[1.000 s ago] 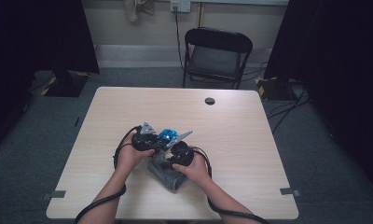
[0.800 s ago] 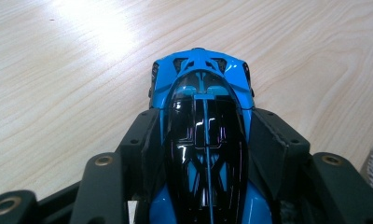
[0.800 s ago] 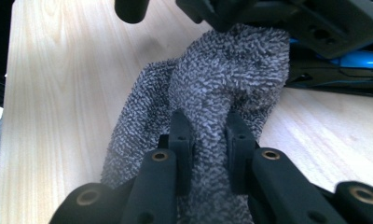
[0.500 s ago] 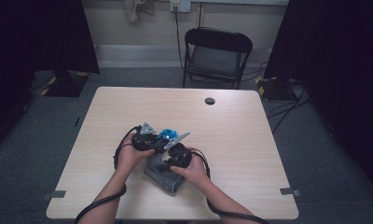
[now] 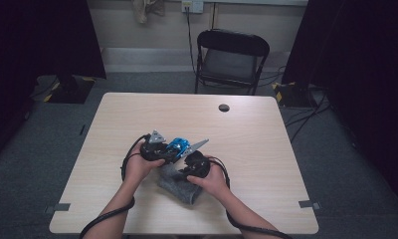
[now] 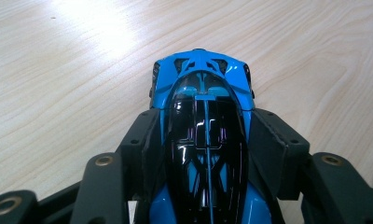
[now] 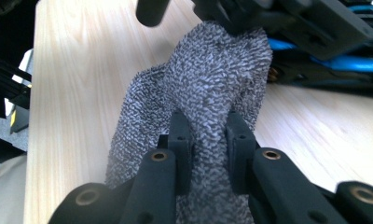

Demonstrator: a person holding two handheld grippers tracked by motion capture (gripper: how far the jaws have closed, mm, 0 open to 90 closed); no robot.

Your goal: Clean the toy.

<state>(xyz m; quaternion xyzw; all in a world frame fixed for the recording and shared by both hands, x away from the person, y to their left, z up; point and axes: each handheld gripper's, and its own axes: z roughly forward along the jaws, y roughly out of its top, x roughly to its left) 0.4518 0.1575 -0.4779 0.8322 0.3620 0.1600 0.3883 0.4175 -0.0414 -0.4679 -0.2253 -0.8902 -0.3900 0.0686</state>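
A blue and black toy car (image 6: 205,130) sits clamped between the jaws of my left gripper (image 6: 205,140), its nose pointing away over the wooden table (image 6: 72,70). From above, the car (image 5: 178,146) lies between both hands near the table's middle front, with my left gripper (image 5: 157,148) on its left. My right gripper (image 7: 207,135) is shut on a fold of grey knitted cloth (image 7: 198,93), whose far end reaches up against the car (image 7: 324,60). In the high view the cloth (image 5: 179,184) trails toward the front edge under my right gripper (image 5: 194,164).
A small dark round disc (image 5: 224,107) lies at the far side of the table (image 5: 266,149). A black folding chair (image 5: 231,57) stands behind the table. Cables trail from both grippers over the front edge.
The right hand has shifted slightly with the cloth against the car. The left hand and the car have kept still.
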